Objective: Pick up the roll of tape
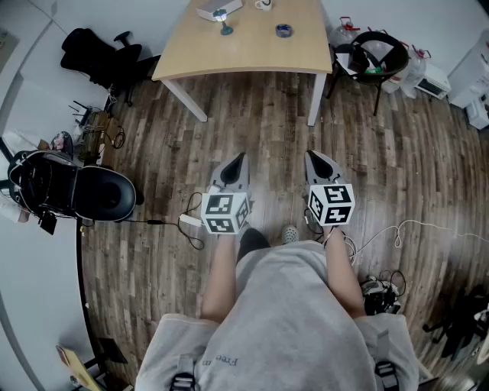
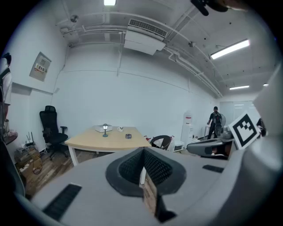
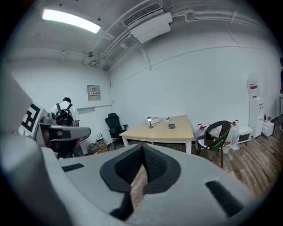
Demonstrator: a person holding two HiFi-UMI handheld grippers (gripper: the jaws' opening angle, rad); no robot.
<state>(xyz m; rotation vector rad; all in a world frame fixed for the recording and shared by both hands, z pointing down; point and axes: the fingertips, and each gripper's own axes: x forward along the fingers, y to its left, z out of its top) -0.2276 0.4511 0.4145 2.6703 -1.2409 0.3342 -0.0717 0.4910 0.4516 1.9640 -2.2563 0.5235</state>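
The roll of tape [image 1: 283,30] is a small dark blue ring lying on the light wooden table [image 1: 252,50] at the top of the head view; it also shows as a tiny ring [image 2: 128,136] in the left gripper view and as the roll of tape [image 3: 171,126] in the right gripper view. My left gripper [image 1: 239,157] and right gripper [image 1: 312,155] hover side by side over the wood floor, well short of the table, both pointing toward it. Both are shut with nothing between the jaws.
On the table stand a small lamp [image 1: 223,21], a white box [image 1: 218,9] and a cup [image 1: 263,4]. A black office chair [image 1: 99,55] sits left of the table, a round chair [image 1: 376,55] and water bottles to its right. Cables [image 1: 397,233] lie on the floor.
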